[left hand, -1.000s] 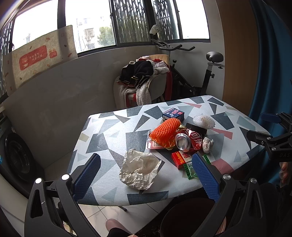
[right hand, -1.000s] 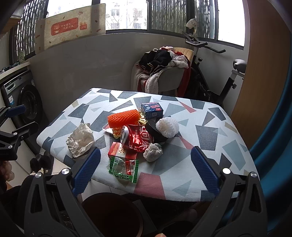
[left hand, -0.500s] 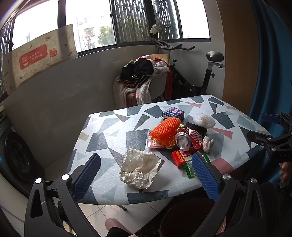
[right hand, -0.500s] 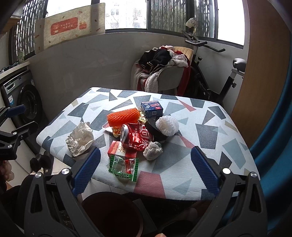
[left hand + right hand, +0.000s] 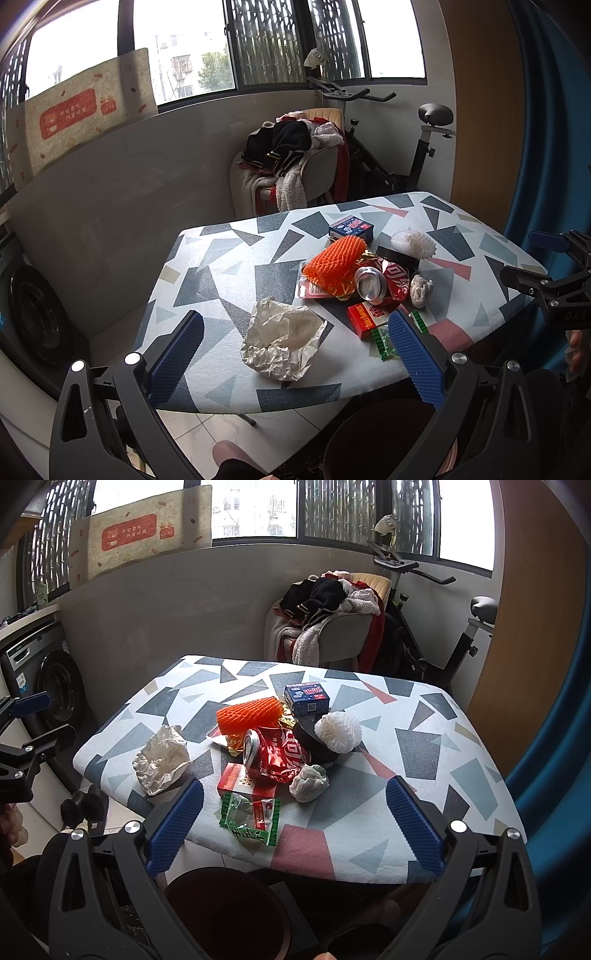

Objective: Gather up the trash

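Observation:
Trash lies piled on a table with a patterned cloth (image 5: pixel 229 280): crumpled white paper (image 5: pixel 282 343), an orange foam net (image 5: pixel 334 260), a crushed red can (image 5: pixel 380 282), a red box (image 5: pixel 367 317), a green wrapper (image 5: pixel 249 818), a blue box (image 5: pixel 306 699), a white foam net (image 5: pixel 338 733) and a tissue ball (image 5: pixel 308 782). My left gripper (image 5: pixel 291 354) is open and empty, short of the paper. My right gripper (image 5: pixel 291 821) is open and empty, short of the green wrapper. A dark brown bin (image 5: pixel 225 912) stands below the table's near edge.
A chair heaped with clothes (image 5: pixel 291 162) and an exercise bike (image 5: pixel 410 147) stand behind the table. A washing machine (image 5: pixel 48 686) is at the left. A blue curtain (image 5: pixel 554 147) hangs at the right.
Both grippers have edged slightly closer to the table. Nothing has been picked up.

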Action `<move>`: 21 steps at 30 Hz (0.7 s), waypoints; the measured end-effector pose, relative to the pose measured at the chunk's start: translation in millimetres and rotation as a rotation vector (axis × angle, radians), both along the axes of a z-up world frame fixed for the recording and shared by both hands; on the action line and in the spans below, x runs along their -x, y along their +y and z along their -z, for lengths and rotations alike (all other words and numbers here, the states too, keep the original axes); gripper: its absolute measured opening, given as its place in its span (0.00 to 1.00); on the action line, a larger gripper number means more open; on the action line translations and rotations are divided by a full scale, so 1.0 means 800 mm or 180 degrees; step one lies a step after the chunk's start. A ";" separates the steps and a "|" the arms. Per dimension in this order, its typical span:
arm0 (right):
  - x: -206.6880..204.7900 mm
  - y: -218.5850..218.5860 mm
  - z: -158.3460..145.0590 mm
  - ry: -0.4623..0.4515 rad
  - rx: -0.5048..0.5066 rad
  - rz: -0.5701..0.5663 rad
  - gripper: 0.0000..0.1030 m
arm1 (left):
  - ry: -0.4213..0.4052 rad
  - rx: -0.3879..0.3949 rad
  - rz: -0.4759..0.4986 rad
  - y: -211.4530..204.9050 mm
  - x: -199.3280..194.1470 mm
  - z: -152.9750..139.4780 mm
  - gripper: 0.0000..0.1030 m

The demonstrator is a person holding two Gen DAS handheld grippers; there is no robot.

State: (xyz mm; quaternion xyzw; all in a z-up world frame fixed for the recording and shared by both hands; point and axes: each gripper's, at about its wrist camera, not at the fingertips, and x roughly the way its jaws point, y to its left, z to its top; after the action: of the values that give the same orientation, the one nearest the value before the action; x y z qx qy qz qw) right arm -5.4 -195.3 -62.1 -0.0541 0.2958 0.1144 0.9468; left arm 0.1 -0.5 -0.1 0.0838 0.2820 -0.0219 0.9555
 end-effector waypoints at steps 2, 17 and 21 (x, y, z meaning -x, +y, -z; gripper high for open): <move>0.000 0.000 0.000 0.0000 -0.0003 0.0002 0.95 | 0.0002 -0.0003 -0.0001 0.000 0.000 0.000 0.95; 0.002 0.000 0.003 0.0005 0.0000 0.0006 0.95 | 0.0006 0.0001 0.0003 0.000 0.000 0.000 0.95; 0.002 -0.001 0.004 0.0007 -0.0001 0.0007 0.95 | 0.0007 0.0004 0.0002 0.000 0.000 0.000 0.95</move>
State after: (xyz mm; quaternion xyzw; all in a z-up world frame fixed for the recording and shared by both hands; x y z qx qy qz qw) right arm -7.3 -195.8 -65.1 -0.0535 0.2970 0.1134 0.9466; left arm 0.3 -0.4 -0.1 0.0833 0.2830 -0.0225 0.9552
